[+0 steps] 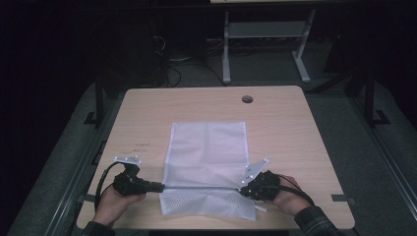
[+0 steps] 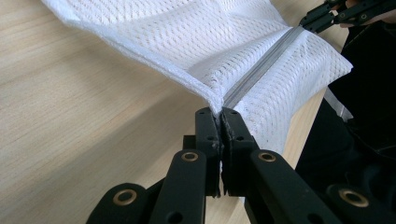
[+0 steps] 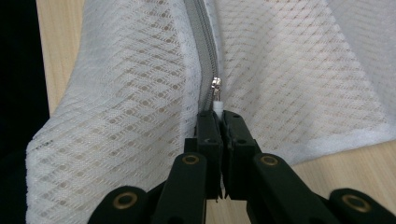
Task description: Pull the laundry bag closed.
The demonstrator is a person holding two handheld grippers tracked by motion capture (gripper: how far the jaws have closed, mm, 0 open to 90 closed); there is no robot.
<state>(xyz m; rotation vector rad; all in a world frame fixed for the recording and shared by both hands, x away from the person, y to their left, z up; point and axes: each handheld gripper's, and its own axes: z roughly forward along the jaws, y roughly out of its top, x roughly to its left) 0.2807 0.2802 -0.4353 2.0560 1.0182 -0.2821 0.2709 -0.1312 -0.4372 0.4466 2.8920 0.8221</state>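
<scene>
Mesh bag [image 1: 206, 162] lies flat on the table [image 1: 295, 128] near me, my left gripper [image 2: 220, 114] clamped on its zipper-end corner, my right gripper [image 3: 219, 114] pinching the zipper pull [image 3: 216, 93], so next I'd guess a steady slide along the zipper [image 2: 261, 65].

The high view is dim: the desk [image 1: 206, 105] alone is lit from overhead, and the room falls to near black at nine and three o'clock. It is soft and slightly grainy. The white mesh bag [image 1: 206, 162] is the brightest patch, close to washed out. In the left gripper view, light glares on the wood at ten o'clock, and the bag throws a soft shadow toward seven o'clock. The right gripper view is evenly lit, with the mesh sharp and the claw links blurred at six o'clock.
</scene>
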